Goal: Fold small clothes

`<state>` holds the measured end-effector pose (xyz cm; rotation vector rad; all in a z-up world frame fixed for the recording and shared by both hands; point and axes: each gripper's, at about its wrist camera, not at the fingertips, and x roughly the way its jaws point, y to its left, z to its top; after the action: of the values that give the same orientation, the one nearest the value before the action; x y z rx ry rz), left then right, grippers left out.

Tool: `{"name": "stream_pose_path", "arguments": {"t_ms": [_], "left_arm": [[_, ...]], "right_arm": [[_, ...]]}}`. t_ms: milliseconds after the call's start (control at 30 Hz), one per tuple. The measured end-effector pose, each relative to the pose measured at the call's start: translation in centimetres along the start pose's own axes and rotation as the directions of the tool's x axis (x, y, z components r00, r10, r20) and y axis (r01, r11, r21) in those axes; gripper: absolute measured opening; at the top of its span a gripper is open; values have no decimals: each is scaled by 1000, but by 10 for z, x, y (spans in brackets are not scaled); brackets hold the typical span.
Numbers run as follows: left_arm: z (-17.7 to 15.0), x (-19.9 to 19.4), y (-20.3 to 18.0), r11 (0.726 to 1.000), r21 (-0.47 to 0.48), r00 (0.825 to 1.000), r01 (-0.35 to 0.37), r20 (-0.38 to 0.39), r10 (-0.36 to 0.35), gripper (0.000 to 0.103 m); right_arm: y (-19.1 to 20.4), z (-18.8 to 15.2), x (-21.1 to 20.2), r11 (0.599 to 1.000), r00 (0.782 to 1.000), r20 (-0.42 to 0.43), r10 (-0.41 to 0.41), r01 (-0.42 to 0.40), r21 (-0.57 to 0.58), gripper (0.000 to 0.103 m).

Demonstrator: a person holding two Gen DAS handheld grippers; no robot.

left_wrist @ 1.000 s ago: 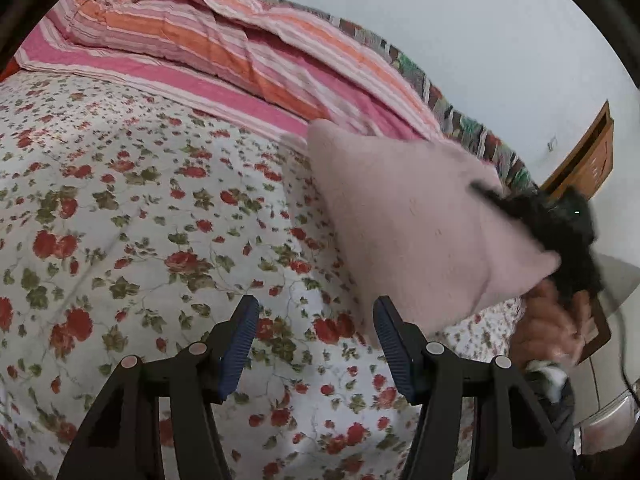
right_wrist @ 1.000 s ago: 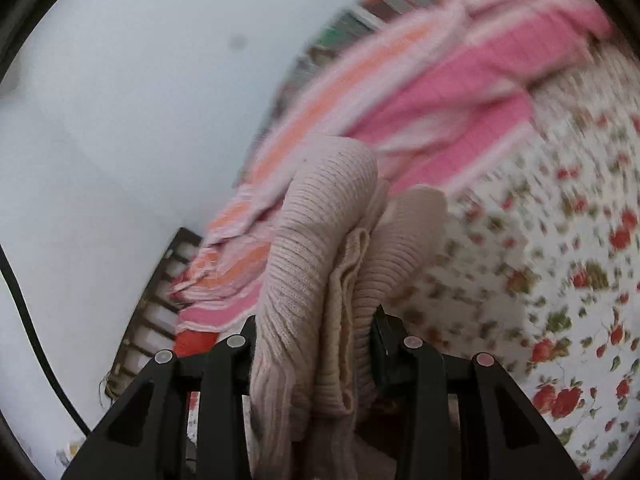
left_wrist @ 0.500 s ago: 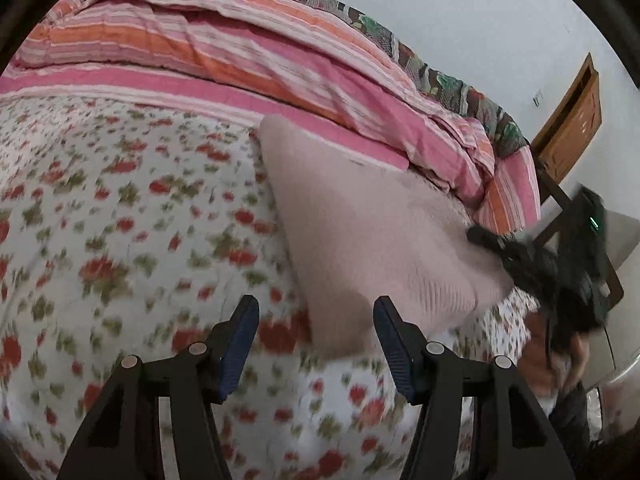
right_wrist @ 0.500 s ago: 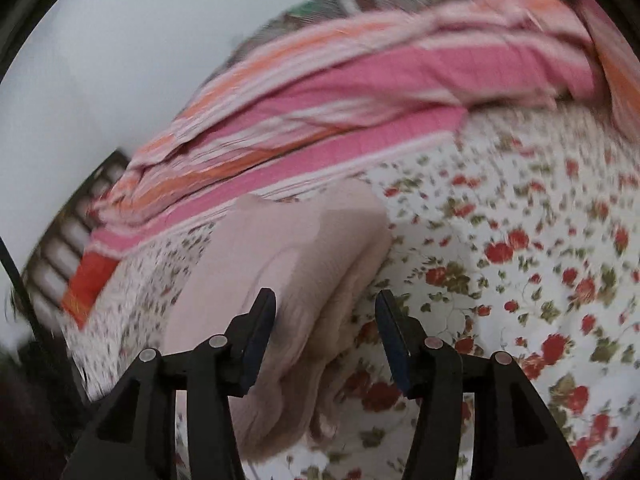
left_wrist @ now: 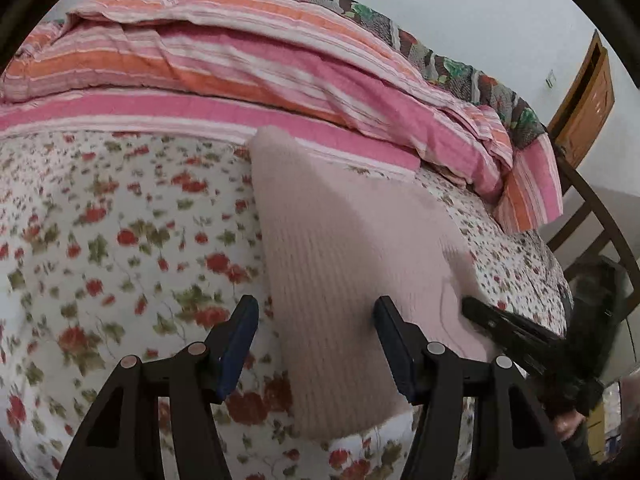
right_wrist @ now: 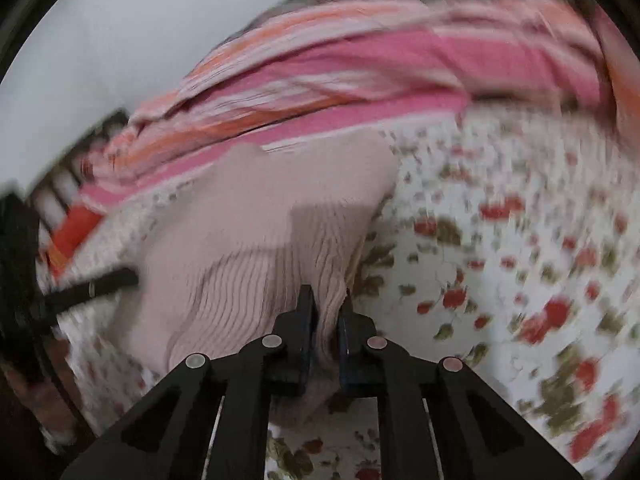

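A pale pink ribbed knit garment (left_wrist: pixel 344 264) lies folded on the floral bedsheet (left_wrist: pixel 120 240). My left gripper (left_wrist: pixel 316 320) is open, its fingers astride the garment's near edge, holding nothing. In the right wrist view the garment (right_wrist: pixel 260 232) fills the middle, and my right gripper (right_wrist: pixel 326 308) is shut on its near edge. A dark gripper reaches the garment's right side in the left wrist view (left_wrist: pixel 504 328). A dark gripper finger shows at the left in the right wrist view (right_wrist: pixel 92 288).
A pink and orange striped quilt (left_wrist: pixel 240 60) is bunched along the back of the bed by the white wall. A wooden headboard (left_wrist: pixel 596 216) and a wooden door (left_wrist: pixel 588 96) are at the right. Floral sheet (right_wrist: pixel 500 260) spreads right of the garment.
The right gripper carried the garment down onto the bed, opened, then shut again on its near edge. The left gripper moved in over the garment and stayed open.
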<state>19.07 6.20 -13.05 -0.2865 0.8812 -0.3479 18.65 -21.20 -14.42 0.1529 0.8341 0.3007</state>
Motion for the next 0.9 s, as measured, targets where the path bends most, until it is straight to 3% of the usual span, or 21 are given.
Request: {"name": "stream_pose_path", "arguments": {"t_ms": [100,200,267,367,467,567,667,800,900], "left_arm": [[14,4,3,999,-36,1000,-4,17,5,58],[20,19,1,998,-35,999,-42,-6,42,58],[19,32,-3,995,-4,995,-96,-34,96,60],[13,39,-5,993,28,992,-117,-37,118,64],[11,40,-2,994,52,994,-100,-31,102,65],[21,38,1,996,46,997,-78,-7,78,64],[41,42,6,994,36,994,-105,24,104,61],[73,66,21,999,-21,999,-46,-2,46,57],[88,87,33,997,-42,998,-65,-22,64,52]], "right_arm": [[-5,22,-15,999,996,82,37,-40,33,30],[-5,35,-13,997,991,122,50,-57,54,30],[2,38,0,998,994,96,52,-55,29,30],[9,26,29,996,998,5,-68,68,-51,30],[-2,18,31,999,999,-15,-36,35,-22,30],[-7,32,27,1000,999,-50,-7,6,-15,33],[-5,51,18,1000,1000,7,1,-1,-22,33],[-1,73,25,999,999,39,29,-28,-31,33],[2,70,42,998,1000,11,11,-10,-62,33]]}}
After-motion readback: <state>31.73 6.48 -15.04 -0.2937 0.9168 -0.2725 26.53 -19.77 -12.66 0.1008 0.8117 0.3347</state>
